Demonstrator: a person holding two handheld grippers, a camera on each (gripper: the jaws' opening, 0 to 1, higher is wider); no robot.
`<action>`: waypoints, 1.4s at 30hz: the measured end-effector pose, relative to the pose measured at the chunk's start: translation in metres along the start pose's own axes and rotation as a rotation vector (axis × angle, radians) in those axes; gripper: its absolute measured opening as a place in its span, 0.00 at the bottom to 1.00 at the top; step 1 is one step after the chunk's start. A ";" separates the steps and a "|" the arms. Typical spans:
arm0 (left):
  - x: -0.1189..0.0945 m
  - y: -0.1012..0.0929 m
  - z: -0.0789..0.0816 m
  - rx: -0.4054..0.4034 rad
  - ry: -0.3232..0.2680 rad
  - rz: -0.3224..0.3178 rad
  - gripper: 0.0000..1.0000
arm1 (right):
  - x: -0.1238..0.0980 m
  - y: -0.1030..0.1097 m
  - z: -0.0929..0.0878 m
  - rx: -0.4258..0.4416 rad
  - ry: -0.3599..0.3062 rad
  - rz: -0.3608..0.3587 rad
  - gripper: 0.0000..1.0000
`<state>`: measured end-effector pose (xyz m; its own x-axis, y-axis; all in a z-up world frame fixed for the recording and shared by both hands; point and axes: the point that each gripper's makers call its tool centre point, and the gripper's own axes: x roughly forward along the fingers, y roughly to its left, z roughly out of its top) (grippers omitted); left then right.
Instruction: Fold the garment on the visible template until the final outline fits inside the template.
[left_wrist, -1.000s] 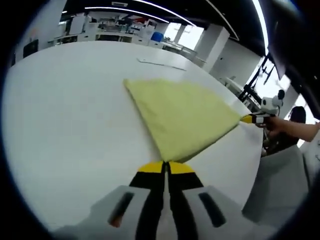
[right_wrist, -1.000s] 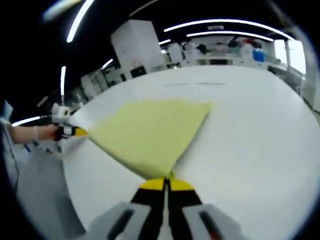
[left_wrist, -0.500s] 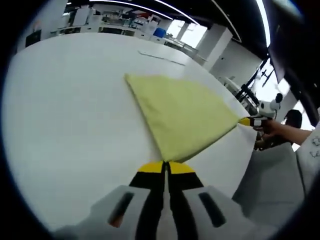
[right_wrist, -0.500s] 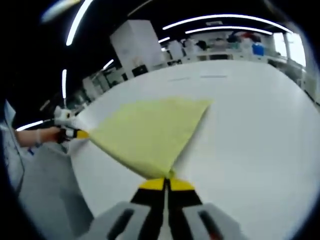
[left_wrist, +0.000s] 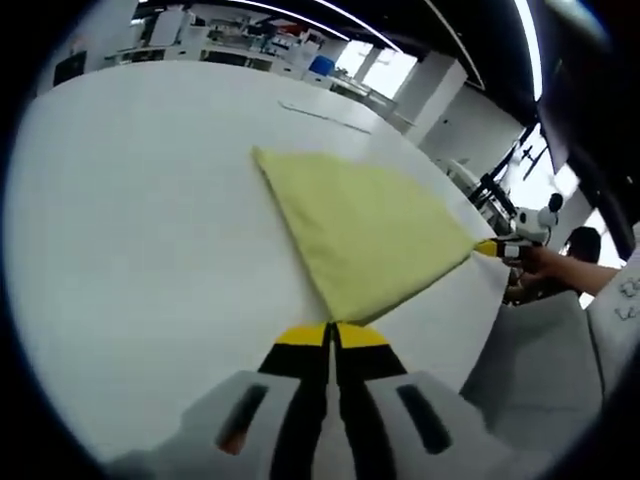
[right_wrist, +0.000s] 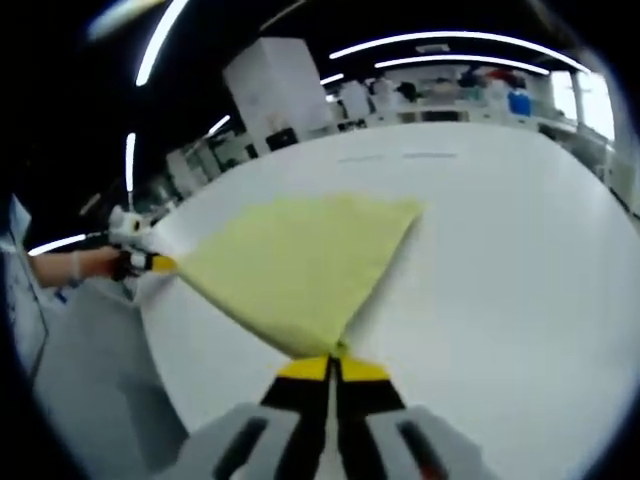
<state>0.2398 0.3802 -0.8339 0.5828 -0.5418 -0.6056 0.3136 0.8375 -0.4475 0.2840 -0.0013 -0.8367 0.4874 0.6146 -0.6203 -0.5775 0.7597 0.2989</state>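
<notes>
the yellow garment (left_wrist: 365, 232) looks to have barely shifted; mostly the cameras moved.

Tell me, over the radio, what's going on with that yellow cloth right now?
Left hand-held gripper shut on one corner of yellow garment. Right hand-held gripper shut on the next corner, cloth pulled taut over white table. Nothing in the way.

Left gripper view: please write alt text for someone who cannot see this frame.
The left gripper, jaws shut, pinches one corner of a yellow garment spread over a white table. At the right, the right gripper, held in a person's hand, pinches another corner, stretching the near edge between them.
</notes>
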 end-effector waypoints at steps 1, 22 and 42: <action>-0.004 0.001 0.004 -0.008 -0.018 0.003 0.02 | -0.003 -0.001 0.002 0.001 -0.009 -0.004 0.05; -0.026 -0.009 0.028 0.119 -0.108 0.090 0.99 | -0.036 -0.003 0.031 -0.066 -0.148 -0.073 0.95; -0.032 -0.029 0.045 0.156 -0.245 0.125 0.99 | -0.057 0.007 0.025 -0.056 -0.159 -0.091 0.99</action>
<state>0.2453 0.3767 -0.7720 0.7816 -0.4165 -0.4643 0.3284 0.9076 -0.2615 0.2686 -0.0258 -0.7806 0.6338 0.5734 -0.5192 -0.5599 0.8032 0.2035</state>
